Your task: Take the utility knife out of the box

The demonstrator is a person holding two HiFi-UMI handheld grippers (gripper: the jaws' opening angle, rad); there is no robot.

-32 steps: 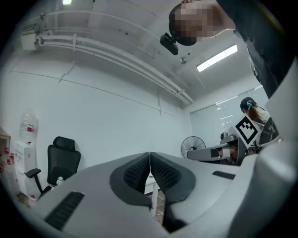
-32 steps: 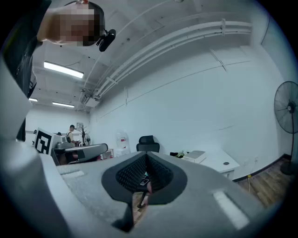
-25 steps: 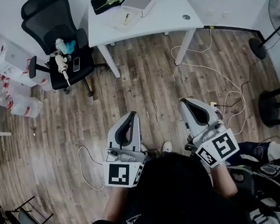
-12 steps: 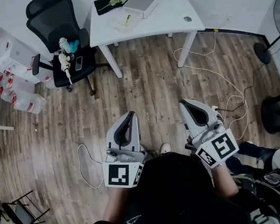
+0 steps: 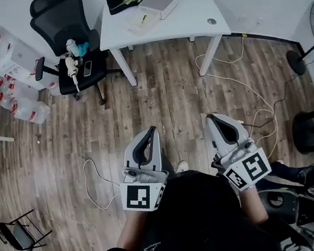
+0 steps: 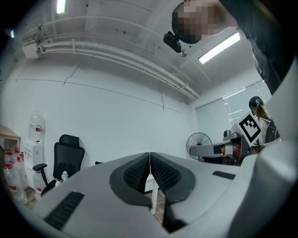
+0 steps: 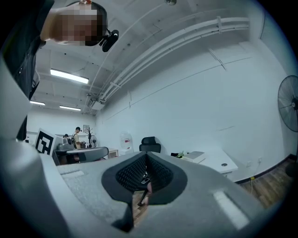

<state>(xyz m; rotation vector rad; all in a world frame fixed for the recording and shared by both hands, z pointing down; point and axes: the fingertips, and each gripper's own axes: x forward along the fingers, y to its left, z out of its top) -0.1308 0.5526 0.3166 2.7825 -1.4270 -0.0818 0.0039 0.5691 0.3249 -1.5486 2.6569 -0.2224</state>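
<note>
Standing on the wood floor point(image 5: 164, 96), well apart from the white table point(image 5: 187, 23), the person holds both grippers low in front of the body. The left gripper point(image 5: 150, 131) has its jaws pressed together with nothing between them, and the right gripper point(image 5: 210, 118) is likewise closed and empty (in each gripper view the ridged pads meet along a thin seam). The box point(image 5: 157, 3) sits near the table's far edge; the utility knife cannot be made out from here. A black office chair point(image 5: 65, 30) stands just left of the table.
</note>
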